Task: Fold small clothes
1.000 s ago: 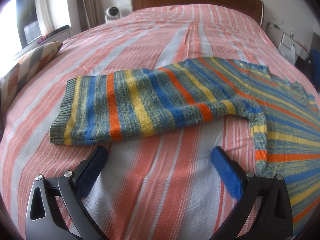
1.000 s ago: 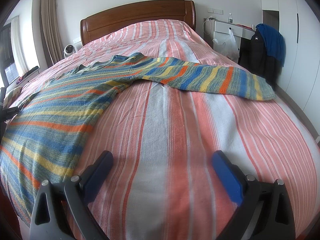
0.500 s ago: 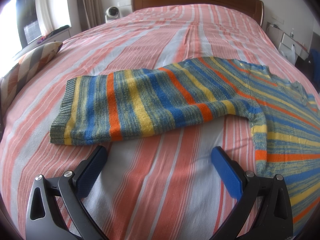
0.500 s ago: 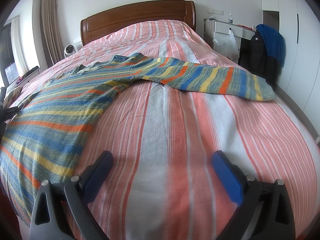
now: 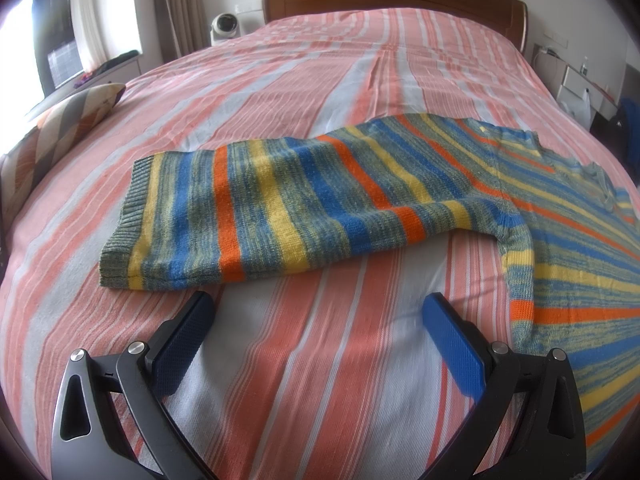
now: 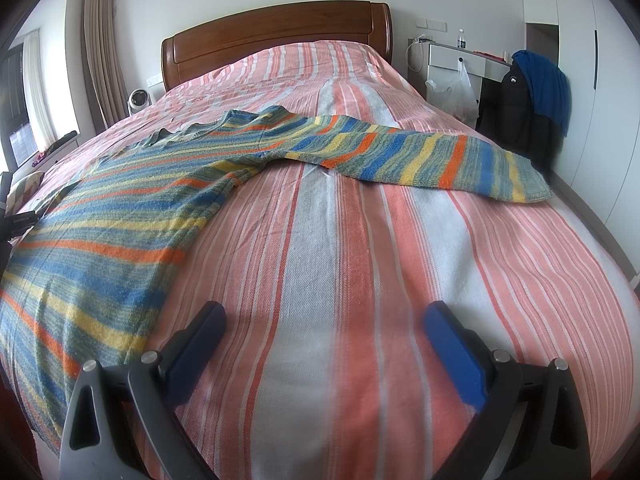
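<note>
A home bedroom. Marked by a wide bed [image 6: 360, 240] under a pink-and-white striped cover, with a polished wooden headboard [image 6: 276, 36] at 12 o'clock. At 10 o'clock, long beige curtains [image 6: 100, 48] beside a bright window [image 5: 24, 52], plus a small white fan [image 6: 139, 100] on the floor. At 2 o'clock, a white bedside unit [image 6: 456, 58] hung with a plastic bag [image 6: 456, 92], and dark jackets [image 6: 524, 92] against white wardrobe doors [image 6: 580, 80]. Patterned cushion [image 5: 68, 116] at 9 o'clock.

Sweater [image 5: 320, 208] flat on bedspread [image 5: 304, 80], sleeves outspread, headboard [image 6: 276, 36] behind.
</note>
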A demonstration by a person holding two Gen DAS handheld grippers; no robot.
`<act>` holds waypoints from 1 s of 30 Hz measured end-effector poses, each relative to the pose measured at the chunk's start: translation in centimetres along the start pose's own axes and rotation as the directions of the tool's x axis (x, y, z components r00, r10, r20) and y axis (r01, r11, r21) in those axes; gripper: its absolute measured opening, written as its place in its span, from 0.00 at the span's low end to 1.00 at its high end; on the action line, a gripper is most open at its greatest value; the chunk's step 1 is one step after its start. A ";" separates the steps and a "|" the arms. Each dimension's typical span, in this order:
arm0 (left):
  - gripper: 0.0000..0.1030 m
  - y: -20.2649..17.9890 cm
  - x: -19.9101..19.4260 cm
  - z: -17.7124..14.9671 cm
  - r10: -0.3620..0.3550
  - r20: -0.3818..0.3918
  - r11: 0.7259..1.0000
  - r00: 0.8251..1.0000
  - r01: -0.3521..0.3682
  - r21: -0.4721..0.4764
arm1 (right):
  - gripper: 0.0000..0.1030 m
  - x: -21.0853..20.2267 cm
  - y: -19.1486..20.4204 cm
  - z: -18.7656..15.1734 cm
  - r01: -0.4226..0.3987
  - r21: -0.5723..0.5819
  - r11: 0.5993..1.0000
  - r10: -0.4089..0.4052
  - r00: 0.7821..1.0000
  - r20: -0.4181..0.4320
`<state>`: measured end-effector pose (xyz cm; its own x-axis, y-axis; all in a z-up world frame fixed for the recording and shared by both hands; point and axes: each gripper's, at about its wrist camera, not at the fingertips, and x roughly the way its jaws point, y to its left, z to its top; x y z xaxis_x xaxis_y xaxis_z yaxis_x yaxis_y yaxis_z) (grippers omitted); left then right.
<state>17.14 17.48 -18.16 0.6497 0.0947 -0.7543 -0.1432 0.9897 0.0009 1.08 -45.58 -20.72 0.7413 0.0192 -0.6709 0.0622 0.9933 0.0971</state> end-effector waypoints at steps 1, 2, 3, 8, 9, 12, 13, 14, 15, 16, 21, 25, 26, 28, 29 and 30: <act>1.00 0.0 0.0 0.0 0.000 0.000 1.000 1.000 0.000 0.000 | 0.96 0.0 0.0 0.0 0.001 -0.001 1.000 -0.001 1.000 0.000; 1.00 0.0 0.0 0.0 0.000 0.000 1.000 1.000 0.000 0.000 | 0.96 0.0 0.0 0.0 0.001 -0.002 1.000 -0.001 1.000 0.000; 1.00 0.0 0.0 0.0 0.000 0.000 1.000 1.000 0.000 0.000 | 0.96 0.0 0.0 0.1 0.002 -0.003 1.000 -0.002 1.000 0.001; 1.00 0.0 0.0 0.0 0.000 0.000 1.000 1.000 0.000 0.000 | 0.96 0.2 -0.1 0.2 0.006 -0.008 1.000 -0.006 1.000 0.002; 1.00 0.0 0.0 0.0 0.000 0.000 1.000 1.000 0.000 0.000 | 0.96 0.3 -0.1 0.3 0.006 -0.009 1.000 -0.006 1.000 0.002; 1.00 0.0 0.0 0.0 0.000 0.000 1.000 1.000 0.000 0.000 | 0.96 0.2 -0.1 0.3 0.005 -0.009 1.000 -0.005 1.000 0.003; 1.00 0.0 0.0 0.0 0.000 0.000 1.000 1.000 0.000 0.000 | 0.96 0.3 -0.2 0.3 0.005 -0.009 1.000 -0.005 1.000 0.003; 1.00 0.0 0.0 0.0 0.000 0.000 1.000 1.000 0.000 0.000 | 0.96 0.3 -0.1 0.3 0.004 -0.009 1.000 -0.004 1.000 0.004; 1.00 0.0 0.0 0.0 0.000 0.000 1.000 1.000 0.000 0.000 | 0.96 0.3 -0.1 0.3 0.003 -0.009 1.000 -0.003 1.000 0.005; 1.00 0.0 0.0 0.0 0.000 0.000 1.000 1.000 0.000 0.000 | 0.96 0.3 -0.1 0.3 0.002 -0.010 1.000 -0.002 1.000 0.006; 1.00 0.0 0.0 0.0 0.000 0.000 1.000 1.000 0.000 0.000 | 0.97 0.4 -0.2 0.4 0.003 -0.013 1.000 -0.003 1.000 0.009; 1.00 0.0 0.0 0.0 0.000 0.000 1.000 1.000 0.000 0.000 | 0.97 0.4 -0.3 0.4 0.002 -0.013 1.000 -0.002 1.000 0.008; 1.00 0.0 0.0 0.0 0.000 0.000 1.000 1.000 0.000 0.000 | 0.97 0.4 -0.2 0.3 0.003 -0.013 1.000 -0.003 1.000 0.009; 1.00 0.0 0.0 0.0 0.000 0.000 1.000 1.000 0.000 0.000 | 0.97 0.4 -0.2 0.4 0.003 -0.014 1.000 -0.003 1.000 0.010; 1.00 0.0 0.0 0.0 0.000 0.000 1.000 1.000 0.000 0.000 | 0.97 0.4 -0.1 0.3 0.003 -0.014 1.000 -0.003 1.000 0.009; 1.00 0.0 0.0 -0.1 0.000 0.000 1.000 1.000 0.000 0.000 | 0.97 0.4 -0.2 0.3 0.003 -0.013 1.000 -0.002 1.000 0.009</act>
<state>17.07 17.52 -18.17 0.6498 0.0948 -0.7541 -0.1433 0.9897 0.0009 1.57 -45.78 -20.75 0.7473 0.0158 -0.6642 0.0550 0.9948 0.0855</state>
